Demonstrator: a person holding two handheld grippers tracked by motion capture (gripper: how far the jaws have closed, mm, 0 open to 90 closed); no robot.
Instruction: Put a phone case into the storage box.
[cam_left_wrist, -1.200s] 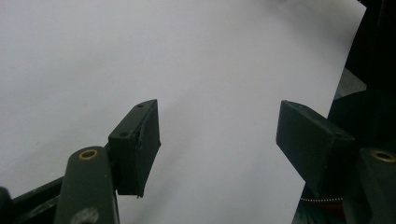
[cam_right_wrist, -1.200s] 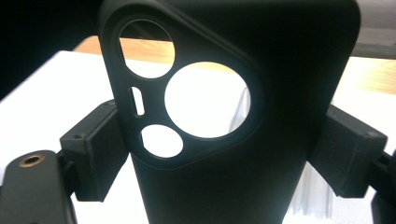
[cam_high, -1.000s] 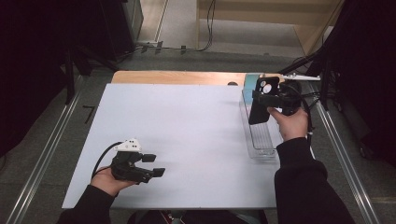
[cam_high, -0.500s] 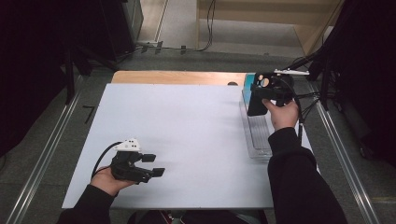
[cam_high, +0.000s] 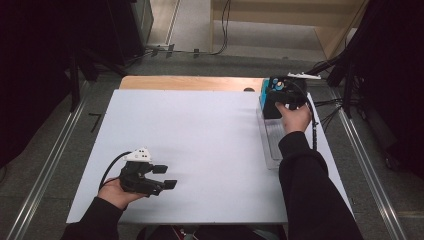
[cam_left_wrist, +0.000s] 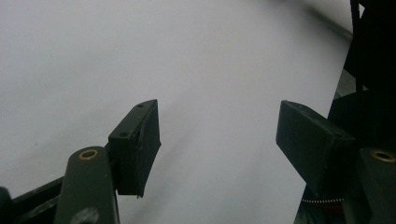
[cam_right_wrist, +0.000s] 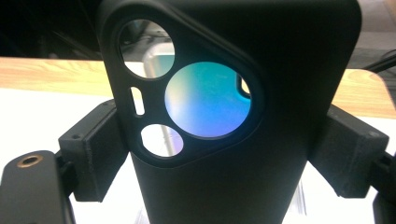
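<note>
1. I am resting my left tool (cam_high: 161, 176) wide and empty near the tabletop (cam_high: 200, 135) front.
2. I am clamping my right tool (cam_high: 281, 96) on the black phone case (cam_right_wrist: 233, 116), lifted over the clear tray (cam_high: 269, 145); setting down remains.

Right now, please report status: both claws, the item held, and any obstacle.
Left claw open, low over white table. Right claw shut on black phone case with round camera cutouts, above clear plastic tray. Teal box close behind.
</note>
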